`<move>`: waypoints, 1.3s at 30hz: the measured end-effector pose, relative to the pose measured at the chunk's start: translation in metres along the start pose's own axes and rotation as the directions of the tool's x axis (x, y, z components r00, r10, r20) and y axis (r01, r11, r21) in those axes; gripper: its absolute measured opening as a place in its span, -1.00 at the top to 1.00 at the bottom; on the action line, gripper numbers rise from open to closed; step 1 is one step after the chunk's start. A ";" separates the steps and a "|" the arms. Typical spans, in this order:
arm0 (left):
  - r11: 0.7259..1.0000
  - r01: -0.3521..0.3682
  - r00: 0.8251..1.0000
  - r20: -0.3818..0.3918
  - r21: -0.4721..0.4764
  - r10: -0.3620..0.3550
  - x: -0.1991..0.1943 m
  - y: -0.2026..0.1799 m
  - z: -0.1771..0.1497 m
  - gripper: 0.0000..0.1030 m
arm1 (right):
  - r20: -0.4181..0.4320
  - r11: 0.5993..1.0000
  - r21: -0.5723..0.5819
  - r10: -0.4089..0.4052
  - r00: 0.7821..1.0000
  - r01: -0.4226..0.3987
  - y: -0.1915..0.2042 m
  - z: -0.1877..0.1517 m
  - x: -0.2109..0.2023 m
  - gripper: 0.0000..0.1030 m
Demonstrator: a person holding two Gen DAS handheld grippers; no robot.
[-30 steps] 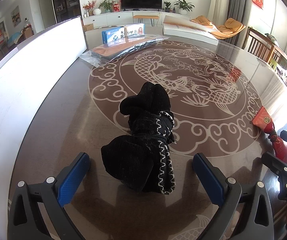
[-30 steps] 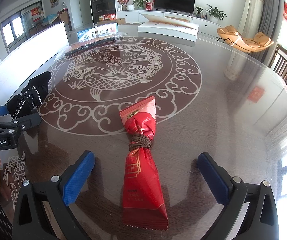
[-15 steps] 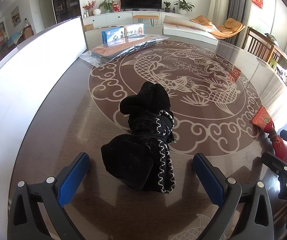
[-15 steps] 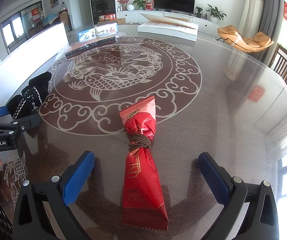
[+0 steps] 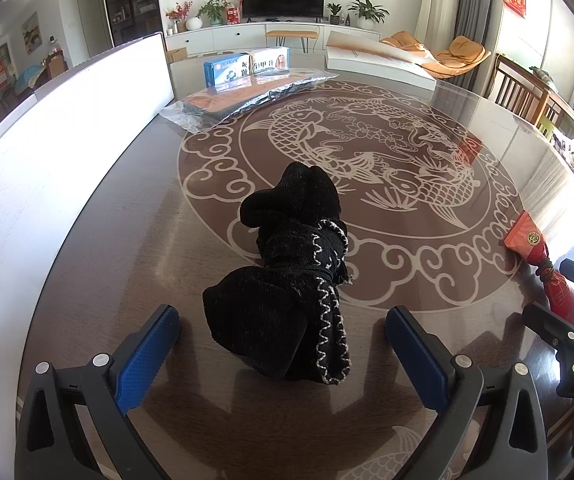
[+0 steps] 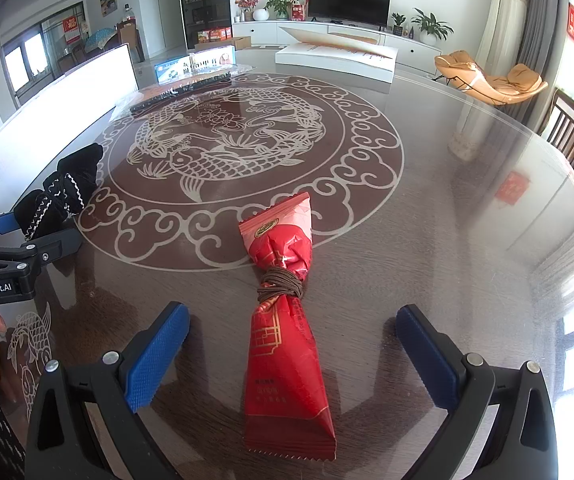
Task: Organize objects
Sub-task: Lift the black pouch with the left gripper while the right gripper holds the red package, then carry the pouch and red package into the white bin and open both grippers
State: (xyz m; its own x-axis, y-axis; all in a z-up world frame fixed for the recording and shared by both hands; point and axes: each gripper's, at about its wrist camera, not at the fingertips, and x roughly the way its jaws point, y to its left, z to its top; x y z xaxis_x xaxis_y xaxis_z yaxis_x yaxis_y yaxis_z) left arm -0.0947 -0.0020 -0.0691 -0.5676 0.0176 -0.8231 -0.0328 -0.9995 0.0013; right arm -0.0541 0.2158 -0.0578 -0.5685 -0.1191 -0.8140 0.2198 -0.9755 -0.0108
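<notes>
1. The left gripper [image 5: 283,354] has its blue-padded fingers [image 5: 147,356] wide apart at the bottom of the left wrist view, touching nothing.
2. Between those fingers, in the centre of that frame, lies a black knitted bundle [image 5: 295,276] with white zigzag stitching, resting on the tabletop [image 5: 99,248] clear of both pads.
3. The right gripper [image 6: 293,354] also has its fingers [image 6: 155,360] spread apart at the bottom of the right wrist view, closed on nothing.
4. A red snack packet [image 6: 285,332], cinched at its waist by a brown hair tie [image 6: 279,282], lies lengthwise between them in the lower centre, apart from either pad.
5. In the right wrist view the black bundle sits at middle left, beside the other gripper's black frame.
6. At the upper left of the left wrist view lie a clear plastic-wrapped flat pack [image 5: 243,98] and a blue-and-white box [image 5: 247,66]; a white flat box [image 5: 379,66] sits upper right of centre.
</notes>
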 end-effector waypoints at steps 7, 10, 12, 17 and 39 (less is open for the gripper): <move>0.985 0.099 0.993 -0.071 0.139 -0.090 -0.003 0.009 -0.004 -1.00 | 0.000 1.000 0.002 0.006 1.000 -0.006 -0.001 0.000 0.001 -1.00; 0.989 0.105 0.989 -0.113 0.102 -0.094 -0.002 0.022 -0.001 -1.00 | -0.048 0.999 -0.026 0.025 0.999 -0.027 -0.001 0.005 0.004 -1.00; 0.990 0.129 0.987 -0.104 0.057 -0.122 -0.005 0.030 0.004 -1.00 | -0.138 0.996 -0.065 0.053 0.989 -0.063 -0.001 0.015 0.008 -1.00; 0.980 0.196 0.979 -0.069 0.027 -0.194 -0.009 0.024 0.023 -1.00 | -0.201 0.991 -0.098 0.073 0.977 -0.094 -0.004 0.032 0.010 -0.15; 0.944 0.021 0.975 0.214 -0.330 0.053 -0.162 0.260 0.026 0.38 | 0.040 0.786 -0.099 0.617 0.786 -0.611 0.204 0.168 -0.085 0.60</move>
State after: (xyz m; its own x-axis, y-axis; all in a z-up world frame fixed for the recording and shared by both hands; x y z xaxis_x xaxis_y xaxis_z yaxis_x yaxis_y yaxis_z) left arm -0.0328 -0.2643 0.0795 -0.7317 -0.0297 -0.6810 0.2280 -0.9522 -0.2034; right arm -0.0942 -0.0040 0.1071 -0.3435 -0.7025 -0.6233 0.5981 -0.6753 0.4315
